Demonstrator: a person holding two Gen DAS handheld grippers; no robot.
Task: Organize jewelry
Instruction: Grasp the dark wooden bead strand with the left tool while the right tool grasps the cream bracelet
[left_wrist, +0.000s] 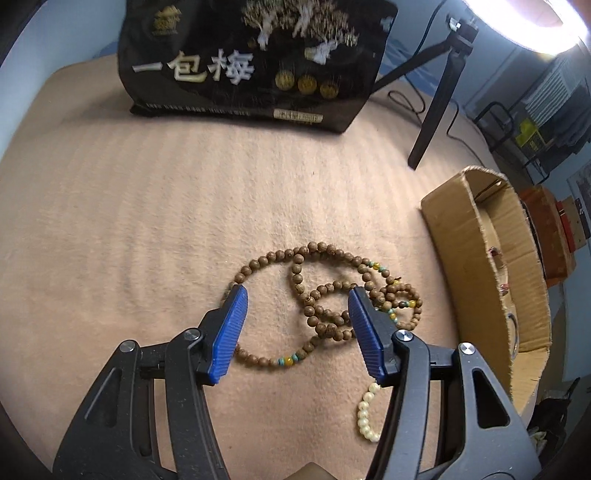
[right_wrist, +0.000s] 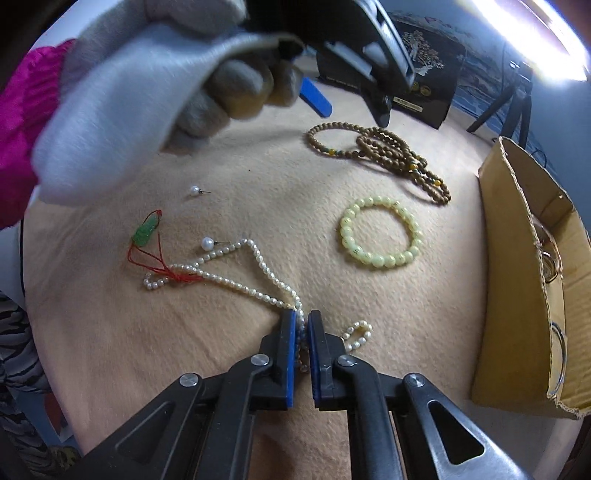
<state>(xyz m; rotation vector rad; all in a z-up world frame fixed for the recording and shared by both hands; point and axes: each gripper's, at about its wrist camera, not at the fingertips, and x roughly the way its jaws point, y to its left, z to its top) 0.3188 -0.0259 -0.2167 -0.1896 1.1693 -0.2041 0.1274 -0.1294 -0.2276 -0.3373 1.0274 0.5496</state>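
My left gripper (left_wrist: 298, 295) hovers open over a coiled wooden bead necklace (left_wrist: 309, 300), its blue pads on either side of the coil and not touching the beads. A cream bead bracelet (left_wrist: 364, 413) lies partly under its right finger. My right gripper (right_wrist: 302, 317) is shut on a pearl necklace (right_wrist: 236, 284), whose strands are pinched between the pads while the rest trails left on the cloth. In the right wrist view the wooden bead necklace (right_wrist: 384, 142) and the cream bracelet (right_wrist: 369, 258) lie further back.
A cardboard box (right_wrist: 517, 258) holding bangles stands at the right edge. A green pendant on red cord (right_wrist: 144, 232) and two pearl earrings (right_wrist: 194, 190) lie at the left. A gloved hand (right_wrist: 129, 92) fills the upper left. A black bag (left_wrist: 251, 62) and tripod leg (left_wrist: 436, 110) stand behind.
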